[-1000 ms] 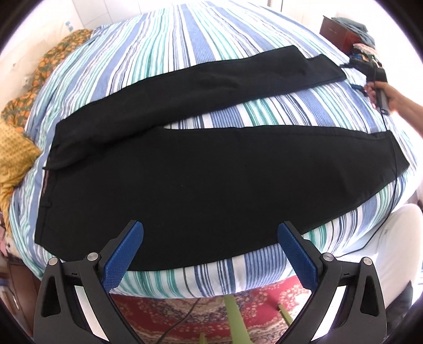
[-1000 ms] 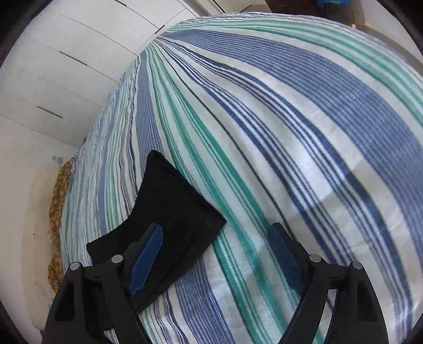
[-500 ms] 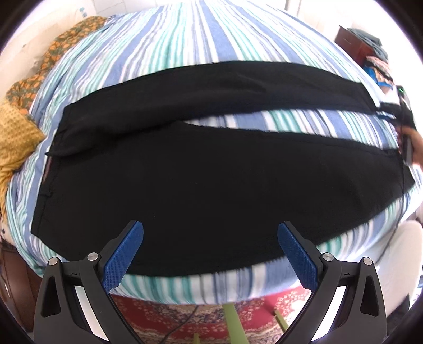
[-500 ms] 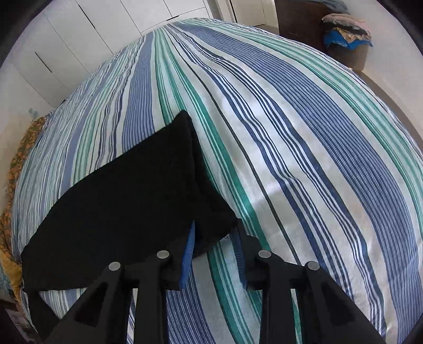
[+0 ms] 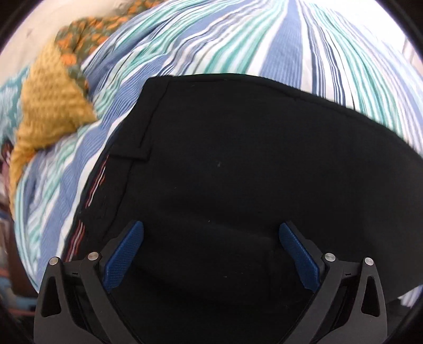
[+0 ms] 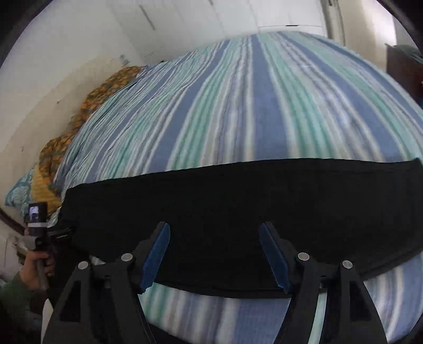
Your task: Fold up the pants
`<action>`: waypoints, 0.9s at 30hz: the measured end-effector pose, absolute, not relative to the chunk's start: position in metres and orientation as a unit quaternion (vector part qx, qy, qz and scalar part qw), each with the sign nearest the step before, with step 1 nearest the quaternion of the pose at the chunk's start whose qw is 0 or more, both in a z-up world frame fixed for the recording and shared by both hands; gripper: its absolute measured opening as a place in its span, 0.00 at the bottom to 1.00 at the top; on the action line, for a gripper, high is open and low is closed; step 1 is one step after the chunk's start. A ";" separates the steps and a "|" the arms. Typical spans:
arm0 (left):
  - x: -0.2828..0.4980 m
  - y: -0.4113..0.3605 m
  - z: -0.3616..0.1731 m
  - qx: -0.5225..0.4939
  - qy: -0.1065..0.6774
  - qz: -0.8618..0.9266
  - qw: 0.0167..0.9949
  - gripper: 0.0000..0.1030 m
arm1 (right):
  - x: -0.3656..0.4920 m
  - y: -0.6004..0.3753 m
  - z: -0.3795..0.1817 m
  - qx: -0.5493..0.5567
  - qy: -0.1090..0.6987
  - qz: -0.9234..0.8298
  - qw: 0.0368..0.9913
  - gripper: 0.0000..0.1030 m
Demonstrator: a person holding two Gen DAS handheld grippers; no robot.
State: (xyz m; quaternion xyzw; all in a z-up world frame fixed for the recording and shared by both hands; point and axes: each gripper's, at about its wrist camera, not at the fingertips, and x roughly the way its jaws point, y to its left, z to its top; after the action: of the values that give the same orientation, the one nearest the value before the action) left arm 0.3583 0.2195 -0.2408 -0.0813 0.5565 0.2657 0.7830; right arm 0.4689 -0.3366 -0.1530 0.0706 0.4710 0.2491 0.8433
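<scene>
Black pants [image 5: 238,172] lie flat on the striped bed, one leg laid over the other. In the left wrist view the waistband end with a belt loop [image 5: 129,156] fills the middle. My left gripper [image 5: 211,251] is open and empty, low over the waist part. In the right wrist view the pants [image 6: 238,201] show as one long dark band across the bed. My right gripper [image 6: 214,254] is open and empty, just over the band's near edge. The left gripper also shows at the far left of the right wrist view [image 6: 39,227], held in a hand.
The blue, green and white striped sheet [image 6: 251,111] covers the bed. A mustard knitted cloth [image 5: 50,111] and an orange patterned cloth [image 5: 87,37] lie at the bed's left end. A white wall and cupboards [image 6: 185,23] stand behind. Dark furniture [image 6: 404,66] stands at right.
My right gripper, shut on the far leg's hem, carried it over the near leg and has opened. My left gripper moved left and down over the waist end.
</scene>
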 end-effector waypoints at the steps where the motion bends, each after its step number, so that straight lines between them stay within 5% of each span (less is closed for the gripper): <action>1: 0.356 0.215 -0.235 -0.069 0.551 0.266 0.788 1.00 | 0.467 -0.310 -0.159 0.079 0.479 0.279 0.828 0.68; 7: 0.314 0.173 -0.192 0.000 0.514 0.207 0.833 0.98 | 0.470 -0.224 -0.220 0.058 0.560 0.310 0.766 0.62; 14: 0.228 0.096 -0.178 -0.010 0.507 0.070 0.859 0.98 | 0.435 -0.366 -0.185 0.116 0.513 0.170 0.833 0.59; 17: 0.214 0.046 -0.194 -0.009 0.522 0.010 0.853 0.98 | 0.368 -0.395 -0.177 0.137 0.535 0.218 0.805 0.73; 19: 0.206 0.017 -0.209 0.005 0.541 0.011 0.841 0.98 | 0.327 -0.415 -0.191 0.143 0.566 0.218 0.782 0.73; 27: 0.195 0.066 -0.225 0.012 0.565 0.113 0.817 0.99 | 0.251 -0.630 -0.204 0.264 0.536 -0.094 0.796 0.65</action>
State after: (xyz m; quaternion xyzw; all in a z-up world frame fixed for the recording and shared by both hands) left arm 0.1950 0.0656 -0.2252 0.0123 0.5654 0.1134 0.8169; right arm 0.2513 -0.6304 -0.2044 0.2640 0.5361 -0.0938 0.7963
